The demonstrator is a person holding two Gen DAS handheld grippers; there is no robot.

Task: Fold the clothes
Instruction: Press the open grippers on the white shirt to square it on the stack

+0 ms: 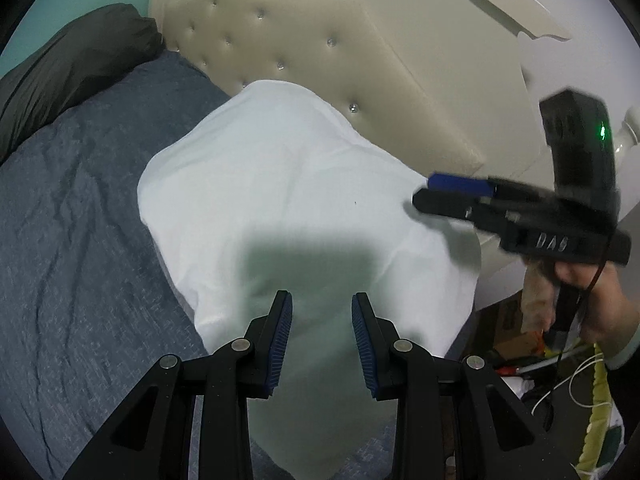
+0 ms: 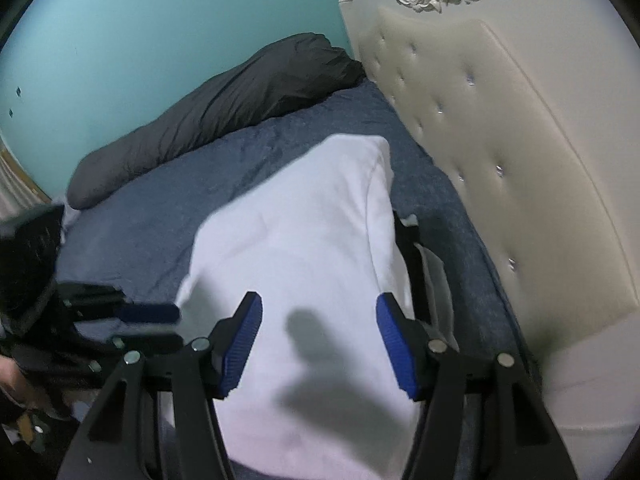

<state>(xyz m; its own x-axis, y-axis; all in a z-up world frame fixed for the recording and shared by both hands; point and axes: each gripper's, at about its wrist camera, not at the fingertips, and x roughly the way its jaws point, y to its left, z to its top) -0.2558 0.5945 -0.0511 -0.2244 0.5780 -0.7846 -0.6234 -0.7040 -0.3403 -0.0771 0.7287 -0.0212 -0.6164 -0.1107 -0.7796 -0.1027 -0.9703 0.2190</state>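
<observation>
L gripper (image 1: 322, 304): jaws apart, nothing between the blue pads, no contact w/ cloth. It hovers over the near part of the white garment (image 1: 296, 208), which spreads out ahead of the fingertips and runs back under them. Garment lies on the blue bedsheet (image 1: 80, 240), looks roughly folded into a broad block w/ rounded far end; gripper's shadow falls on it just ahead of the tips.

R gripper (image 2: 319, 308): jaws also apart, wider than L, empty. White garment fills the gap view beneath and ahead of it; pads not touching fabric as far as I can tell. A dark strip w/ some pale bits shows along the garment's edge, just past the R-side finger; can't tell what it is.

In L wrist view, R gripper (image 1: 424, 196) sits to the R of the L one, blurred, over the garment's R edge, person's hand (image 1: 592, 292) on its handle.

Beyond both: cream tufted headboard (image 1: 320, 64) to the R and ahead, dark pillow (image 2: 224, 108) far L against teal wall (image 2: 160, 32). Clutter on floor low R of L gripper, too blurred to ID.
</observation>
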